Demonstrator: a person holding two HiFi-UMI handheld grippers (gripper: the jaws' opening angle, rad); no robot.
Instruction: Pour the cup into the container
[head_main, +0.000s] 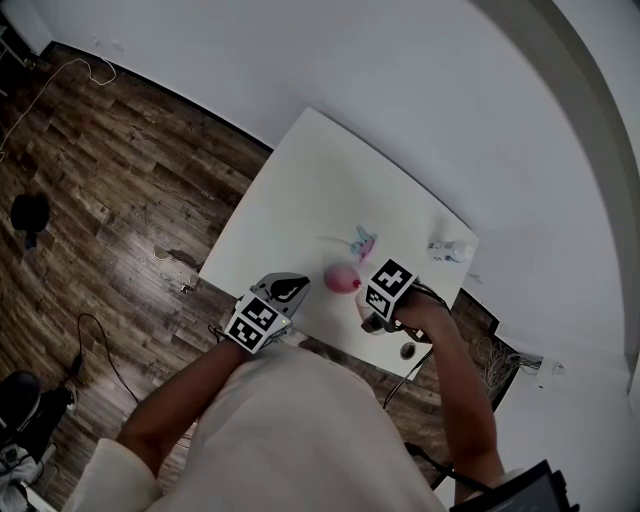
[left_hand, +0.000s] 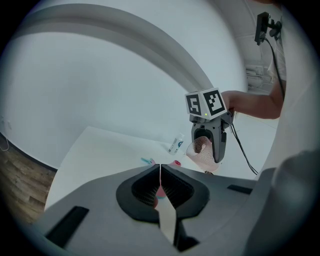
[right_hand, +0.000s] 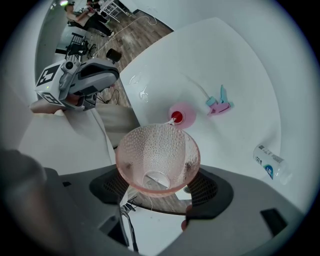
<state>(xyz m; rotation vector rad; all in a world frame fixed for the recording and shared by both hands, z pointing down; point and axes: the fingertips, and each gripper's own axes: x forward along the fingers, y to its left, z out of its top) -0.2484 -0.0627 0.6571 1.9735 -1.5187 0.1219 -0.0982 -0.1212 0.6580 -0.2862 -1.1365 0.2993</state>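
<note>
— What are we seeing of the cup (right_hand: 157, 155)?

— We are looking at a pale pink, see-through cup with a dimpled wall, flaring wide from a small round base; a few dark specks are clinging to its inner wall; we cannot tell what they are.

— And where is it sitting?

— It is being squeezed from both sides between the pads of the right gripper (right_hand: 159, 186), raised above the white table (head_main: 300, 190); in the left gripper view its mouth is tilting toward that camera; the container (right_hand: 181, 116), a small pink one with a red centre, is standing on the table just beyond the cup's rim.

— How are the arms lying?

— Both forearms (head_main: 180, 405) are reaching forward from the bottom of the head view; the right hand (head_main: 415, 315) is gripping its tool over the table's near edge; the left gripper (left_hand: 160, 172) is hanging beside it to the left, its jaws pressed together with nothing between them.

— Are we reading any print?

— A clear bottle (right_hand: 267, 162) is lying on its side toward the table's right, bearing a blue and white label; its lettering is too small for us to read; the marker cubes (left_hand: 205, 103) are showing only black and white squares; a teal and pink clip-like piece (right_hand: 218, 104) is lying between bottle and container.
</note>
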